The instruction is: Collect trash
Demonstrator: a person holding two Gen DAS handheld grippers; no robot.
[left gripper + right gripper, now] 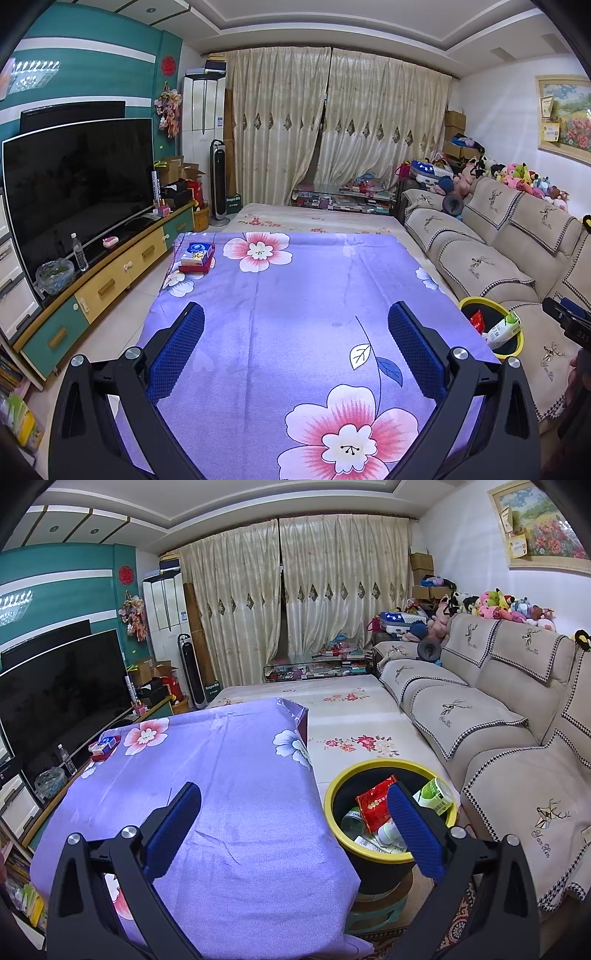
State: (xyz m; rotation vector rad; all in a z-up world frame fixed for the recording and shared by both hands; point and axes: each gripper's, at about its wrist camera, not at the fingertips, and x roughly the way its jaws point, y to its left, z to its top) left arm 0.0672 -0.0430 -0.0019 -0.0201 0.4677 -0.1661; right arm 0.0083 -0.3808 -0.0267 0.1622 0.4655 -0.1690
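Observation:
A black bin with a yellow rim [334,782] stands at the table's right side, beside the sofa; it also shows in the left wrist view [466,301]. It holds a red packet [373,805], a green-and-white wrapper [434,794], a clear bottle [351,821] and papers. My left gripper [295,317] is open and empty above the purple flowered tablecloth [288,295]. My right gripper [295,797] is open and empty over the table's right edge, its right finger above the bin. A blue tissue pack on a red box [197,256] lies at the far left corner.
A beige sofa [498,738] runs along the right, with plush toys [509,607] on its back. A TV [77,188] stands on a cabinet at left with a water bottle [79,253]. The bin stands on a green stool [376,910]. A flowered mat [354,716] lies beyond the table.

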